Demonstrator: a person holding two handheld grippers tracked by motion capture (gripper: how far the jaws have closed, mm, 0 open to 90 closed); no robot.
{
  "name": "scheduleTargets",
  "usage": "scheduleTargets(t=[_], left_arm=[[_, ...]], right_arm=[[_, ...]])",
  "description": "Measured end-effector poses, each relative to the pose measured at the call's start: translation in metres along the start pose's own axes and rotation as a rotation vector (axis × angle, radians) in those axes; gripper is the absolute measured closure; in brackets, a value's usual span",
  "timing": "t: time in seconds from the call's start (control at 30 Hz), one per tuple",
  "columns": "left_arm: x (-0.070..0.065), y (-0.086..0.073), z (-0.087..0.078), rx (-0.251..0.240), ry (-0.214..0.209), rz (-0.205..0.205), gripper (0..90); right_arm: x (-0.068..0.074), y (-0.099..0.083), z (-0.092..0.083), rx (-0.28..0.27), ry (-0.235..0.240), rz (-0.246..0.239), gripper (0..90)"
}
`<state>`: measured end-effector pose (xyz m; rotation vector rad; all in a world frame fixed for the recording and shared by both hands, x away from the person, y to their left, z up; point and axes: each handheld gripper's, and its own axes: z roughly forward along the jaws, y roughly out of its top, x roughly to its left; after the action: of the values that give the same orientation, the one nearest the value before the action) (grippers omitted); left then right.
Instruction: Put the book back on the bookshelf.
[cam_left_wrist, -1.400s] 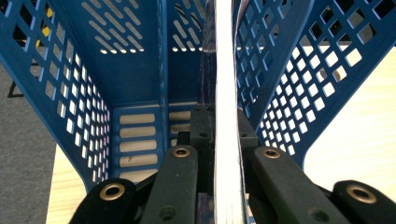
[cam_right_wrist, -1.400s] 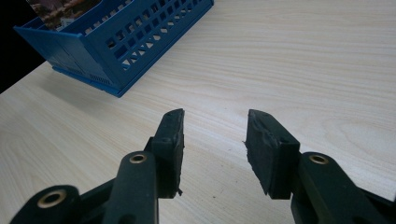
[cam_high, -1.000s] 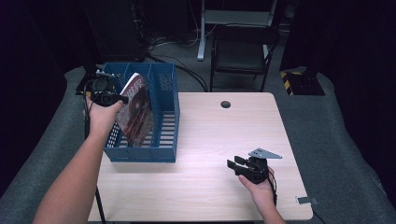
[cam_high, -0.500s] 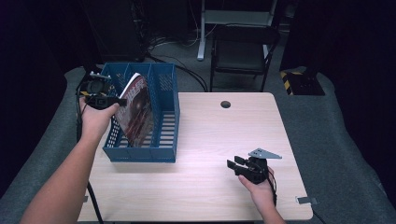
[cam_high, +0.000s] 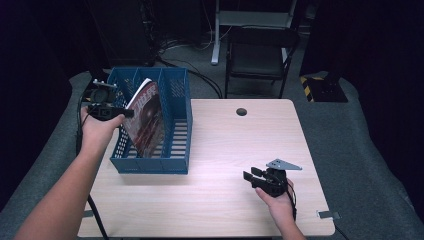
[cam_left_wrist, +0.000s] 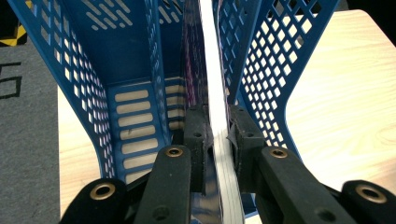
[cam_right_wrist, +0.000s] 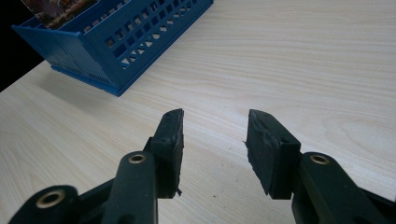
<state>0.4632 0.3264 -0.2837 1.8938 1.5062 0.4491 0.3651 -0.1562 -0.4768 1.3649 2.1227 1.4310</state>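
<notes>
The left gripper (cam_left_wrist: 217, 135) clamped the magazine (cam_high: 145, 117) upright inside the blue rack (cam_high: 177, 165) at the table's (cam_high: 225, 210) left edge; the right gripper (cam_right_wrist: 214, 140) sat unclenched, empty. Recommend lowering it squarely between the dividers before letting go.

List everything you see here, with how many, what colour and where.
file rack: one, blue, left part of the table.
magazine: one, dark red cover, standing tilted in the rack.
table: one, light wood, centre.
table hole: one, dark, far edge of the table.
chair: one, black, behind the table.
left gripper: one, black, clamped on the magazine's edge.
right gripper: one, black, jaws apart over the bare table near its right front.
</notes>
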Motion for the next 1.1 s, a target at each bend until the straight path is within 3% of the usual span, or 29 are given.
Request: scheduleTargets(t=[0.4, 0.77, 1.1], left_arm=[[0.003, -0.004, 0.000, 0.018, 0.012, 0.004, 81.7], [0.001, -0.003, 0.001, 0.000, 0.027, -0.002, 83.8], [0.001, 0.006, 0.002, -0.009, 0.032, 0.003, 84.2]], right_arm=[[0.000, 0.000, 0.000, 0.006, 0.003, 0.001, 56.3], [0.001, 0.000, 0.001, 0.010, 0.002, 0.002, 56.3], [0.000, -0.001, 0.001, 0.010, -0.004, 0.007, 56.3]])
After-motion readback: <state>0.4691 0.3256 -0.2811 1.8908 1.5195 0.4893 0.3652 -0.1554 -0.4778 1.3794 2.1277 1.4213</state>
